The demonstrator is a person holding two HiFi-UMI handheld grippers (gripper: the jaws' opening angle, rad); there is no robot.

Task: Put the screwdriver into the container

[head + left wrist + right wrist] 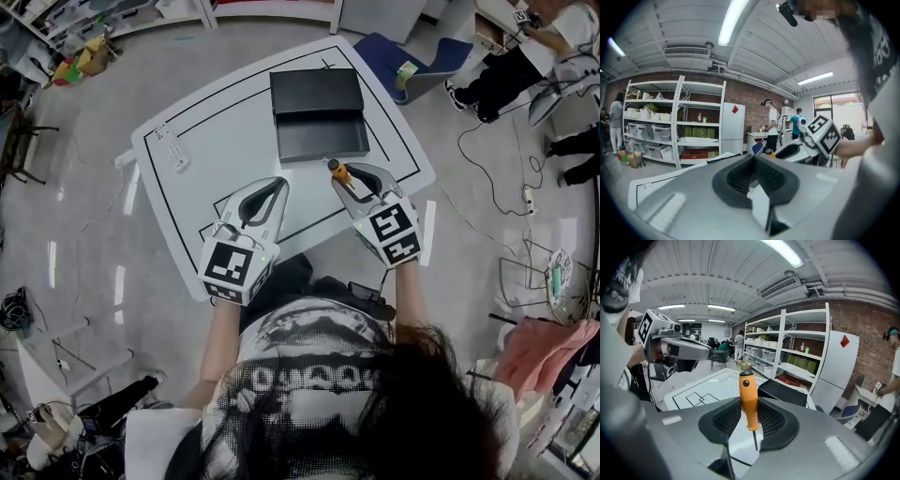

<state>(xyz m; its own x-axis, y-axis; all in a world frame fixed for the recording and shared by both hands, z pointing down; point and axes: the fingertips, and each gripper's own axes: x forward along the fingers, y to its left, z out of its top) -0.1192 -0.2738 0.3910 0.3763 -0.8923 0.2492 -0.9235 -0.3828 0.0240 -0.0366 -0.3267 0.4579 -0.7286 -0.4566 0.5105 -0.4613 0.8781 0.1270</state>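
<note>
**Screwdriver in the right gripper, container just ahead of it**

At the left of the head view the left gripper (272, 187) hangs over the near part of the white table (216, 131); in its own view its jaws (753, 173) stand together with nothing between them, so it carries nothing; it is also the farther of the two from the goal.

At the middle of the table lies the black container (319, 114), seen as two dark rectangles, one behind the other (which of them is the open well I cannot tell from here); the nearer rectangle's front edge faces the person.

To the right, the right gripper (345, 180) is clamped on the orange screwdriver (337, 171); the right gripper view shows the pads pressed on the handle (748, 399), which stands upright across the jaws, butt end up and the thin shaft pointing down; the tool is in hand and above the table, not in the container.

The relation that counts: the container (783, 392) lies straight ahead of the right gripper (749, 416) and a little to its left, near but not under it; by my judgement the coming move is a short forward carry, and with the long axis vertical the shaft would enter first unless the tool is laid over.
</note>
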